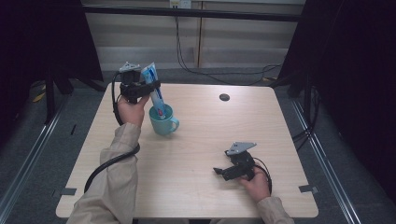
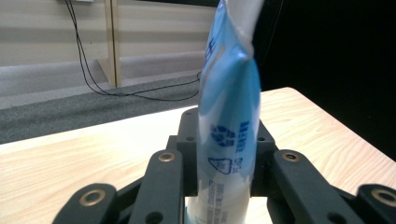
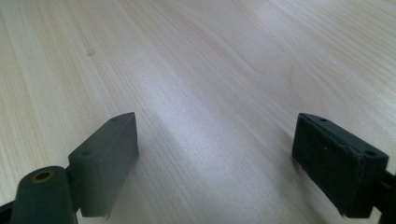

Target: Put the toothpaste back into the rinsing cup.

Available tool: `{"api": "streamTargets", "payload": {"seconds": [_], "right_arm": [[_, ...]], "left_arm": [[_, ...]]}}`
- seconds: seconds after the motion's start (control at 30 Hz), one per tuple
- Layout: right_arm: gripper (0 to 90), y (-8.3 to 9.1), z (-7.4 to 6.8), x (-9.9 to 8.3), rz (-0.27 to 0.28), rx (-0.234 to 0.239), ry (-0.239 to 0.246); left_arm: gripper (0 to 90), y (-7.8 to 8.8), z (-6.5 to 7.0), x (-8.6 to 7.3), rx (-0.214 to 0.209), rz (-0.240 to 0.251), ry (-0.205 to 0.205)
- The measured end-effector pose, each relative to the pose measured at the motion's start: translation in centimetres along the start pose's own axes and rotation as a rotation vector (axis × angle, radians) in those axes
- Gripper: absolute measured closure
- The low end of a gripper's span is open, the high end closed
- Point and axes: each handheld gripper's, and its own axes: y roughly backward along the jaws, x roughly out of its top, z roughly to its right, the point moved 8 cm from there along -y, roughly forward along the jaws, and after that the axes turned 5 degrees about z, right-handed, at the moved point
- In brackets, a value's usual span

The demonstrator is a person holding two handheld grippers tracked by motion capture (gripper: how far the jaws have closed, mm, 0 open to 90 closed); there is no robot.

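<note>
The left hand-held gripper [image 1: 148,87] is clamped on a blue-and-white toothpaste tube [image 1: 154,88], its jaws pressed together against the tube's middle so that, in the left gripper view, the tube [image 2: 229,140] rises straight up between the two black fingers [image 2: 166,182] with its crimped flat end on top. From that grip the tube's long axis runs down and slightly toward the person – a steep slant rather than true upright – and its lower end with the cap sits inside the teal mug [image 1: 163,122], which stands on the worktop [image 1: 201,186] just beside the left hand [image 1: 130,109], handle pointing toward the right. So the thing to be placed lies directly below and within the gripper's own hold, and the mug's mouth is right under it; whether the cap already rests on the mug's bottom I cannot tell. The relation that matters next, as I judge it, is tube over mug – letting go here should leave the tube leaning on the rim. The right hand-held gripper [image 1: 227,161] lies well apart near the front right of the worktop, jaws spread wide with bare wood [image 3: 210,93] between its pads [image 3: 105,158], holding nothing, and is much the farther of the two from the mug
</note>
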Motion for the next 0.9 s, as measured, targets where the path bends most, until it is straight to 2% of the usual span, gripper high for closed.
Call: {"api": "streamTargets", "payload": {"seconds": [0.9], "right_arm": [[13.9,0.0,0.0,0.0,-0.002,0.001,0.000]], "left_arm": [[73.4,-0.3,-0.1,-2.2,0.018,-0.009,0.017]]}}
